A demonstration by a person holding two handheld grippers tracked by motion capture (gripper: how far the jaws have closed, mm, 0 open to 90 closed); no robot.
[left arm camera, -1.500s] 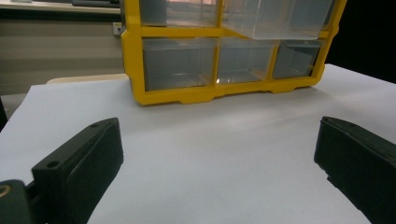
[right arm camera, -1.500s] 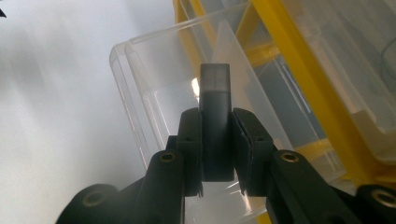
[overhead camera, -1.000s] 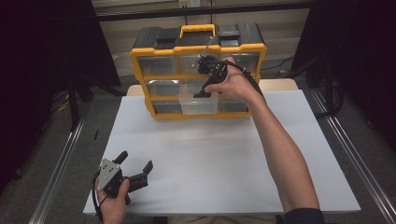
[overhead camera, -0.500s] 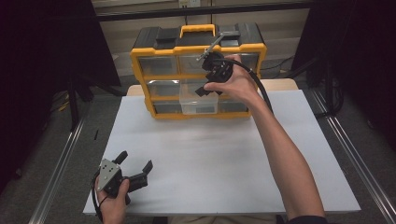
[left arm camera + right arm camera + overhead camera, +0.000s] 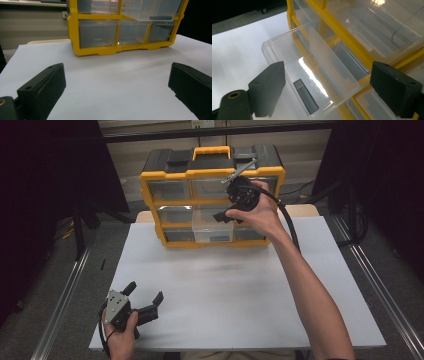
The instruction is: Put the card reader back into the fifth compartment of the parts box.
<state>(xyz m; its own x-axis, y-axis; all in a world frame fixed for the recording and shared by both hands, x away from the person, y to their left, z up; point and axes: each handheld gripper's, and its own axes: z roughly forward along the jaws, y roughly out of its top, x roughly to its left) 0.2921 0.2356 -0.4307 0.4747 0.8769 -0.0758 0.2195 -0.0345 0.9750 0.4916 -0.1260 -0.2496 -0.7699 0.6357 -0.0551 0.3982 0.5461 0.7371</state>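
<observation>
A yellow and black organiser [image 5: 176,172] with clear drawers stands at the back of the white table [image 5: 240,290]. Its middle drawer [image 5: 212,234] is pulled out. In the right gripper view a small grey stick-shaped object [image 5: 305,96] lies flat on the floor of that drawer [image 5: 287,47]. My right gripper [image 5: 227,216] hovers just above the drawer. Its jaws have just been opening and now stand wide [image 5: 328,75] with nothing between the pads. My left gripper [image 5: 145,292] rests low at the table's front left, jaws wide apart [image 5: 117,72] and nothing in them.
The organiser's other drawers are shut. A black cable [image 5: 287,220] trails from the right gripper along the person's forearm. Metal rails [image 5: 65,290] run along both sides of the table.
My right hand has shifted a little up and to the right above the pulled-out drawer. The left gripper has stayed where it was.
</observation>
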